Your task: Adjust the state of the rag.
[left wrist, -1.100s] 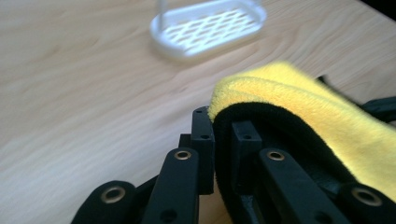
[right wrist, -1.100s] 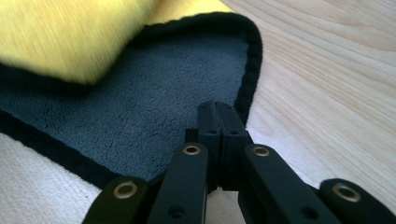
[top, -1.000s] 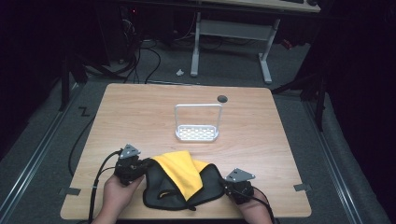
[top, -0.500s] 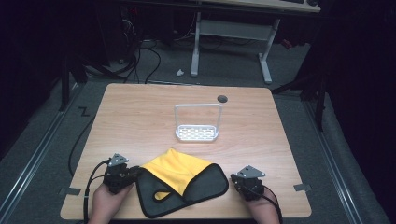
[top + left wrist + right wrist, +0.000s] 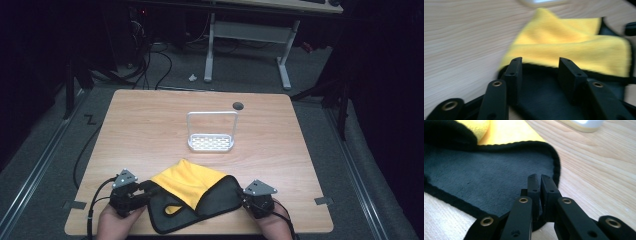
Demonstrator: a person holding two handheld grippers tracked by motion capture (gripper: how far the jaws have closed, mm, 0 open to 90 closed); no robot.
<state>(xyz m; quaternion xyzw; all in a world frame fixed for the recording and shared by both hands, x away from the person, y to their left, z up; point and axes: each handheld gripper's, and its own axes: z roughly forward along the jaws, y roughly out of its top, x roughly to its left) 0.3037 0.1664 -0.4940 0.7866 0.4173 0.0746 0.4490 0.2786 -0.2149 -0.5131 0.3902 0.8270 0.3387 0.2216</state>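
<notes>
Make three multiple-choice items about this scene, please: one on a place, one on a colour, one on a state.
1. Where is the rack?
A. beyond the cloth
B. on the cloth
C. on the floor

2. Which colours has the cloth?
A. red and white
B. yellow and black
C. all blue

3. How is the left gripper?
A. shut on the rack
B. shut on the cloth
C. open

Key: 1 A, it stands mid-table, apart from the cloth. 2 B, yellow face, black underside. 3 C, a gap shows between its jaws over the cloth.
</notes>
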